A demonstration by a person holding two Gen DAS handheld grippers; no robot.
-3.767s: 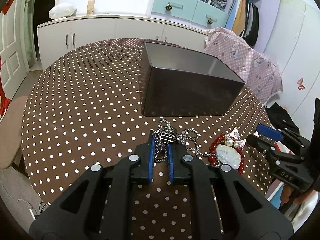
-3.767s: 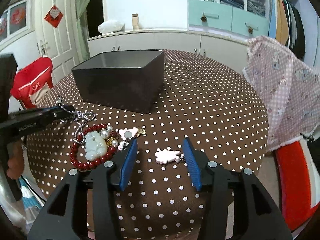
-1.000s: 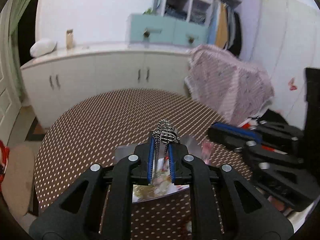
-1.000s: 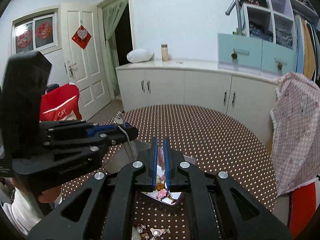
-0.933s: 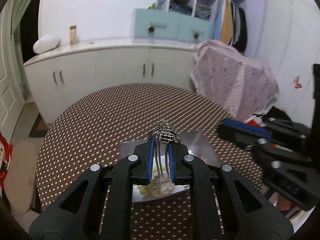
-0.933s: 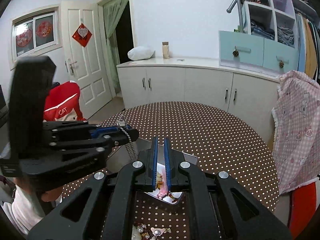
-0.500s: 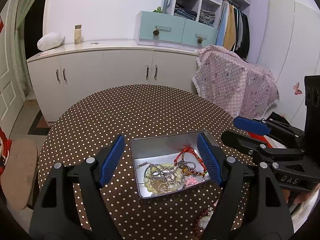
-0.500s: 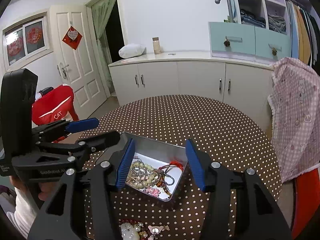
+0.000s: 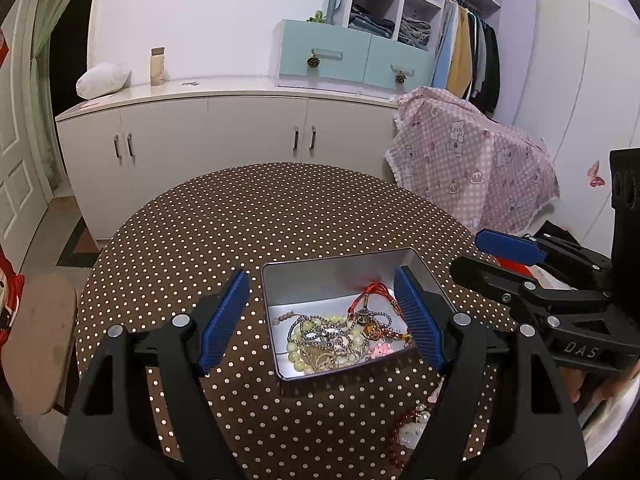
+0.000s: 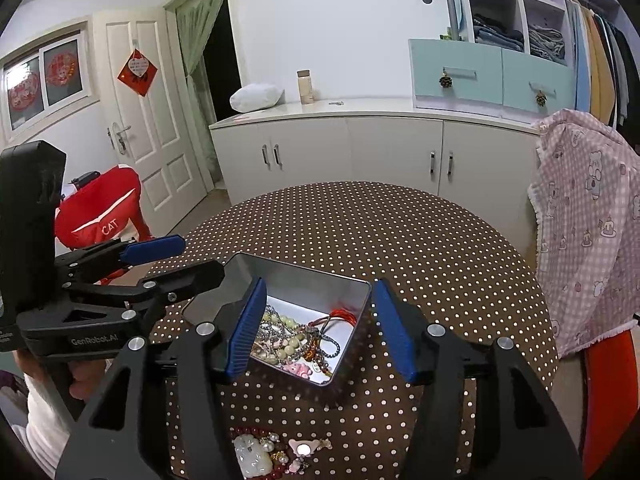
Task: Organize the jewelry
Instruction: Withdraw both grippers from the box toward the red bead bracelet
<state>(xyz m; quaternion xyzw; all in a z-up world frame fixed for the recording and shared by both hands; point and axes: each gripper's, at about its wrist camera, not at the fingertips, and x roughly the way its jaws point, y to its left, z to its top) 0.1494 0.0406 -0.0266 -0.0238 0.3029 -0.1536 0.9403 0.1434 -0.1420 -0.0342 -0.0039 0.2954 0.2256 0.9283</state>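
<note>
An open silver tin [image 9: 340,258] stands on the brown dotted table and holds a tangle of chains, pale beads and a red cord [image 9: 336,336]. My left gripper [image 9: 320,276] hangs open above the tin with nothing between its blue pads. From the right wrist view, the tin [image 10: 304,268] and its jewelry [image 10: 292,336] lie below my right gripper [image 10: 319,284]. That gripper's jaws are opening and nothing is between them. A red bead bracelet with a white pendant [image 10: 250,454] and a small pale charm [image 10: 304,448] lie on the cloth in front of the tin.
The round table [image 9: 240,216] has a brown white-dotted cloth. Behind it runs a white cabinet [image 9: 224,132]. A pink checked cloth [image 9: 472,160] drapes something at the right. A red bag [image 10: 100,216] and a door stand at the left. A hand holds each gripper's handle.
Both grippers went from shut to open above the tin. The silver chain left the left jaws and a small pink piece left the right jaws; both now lie in the tin.
</note>
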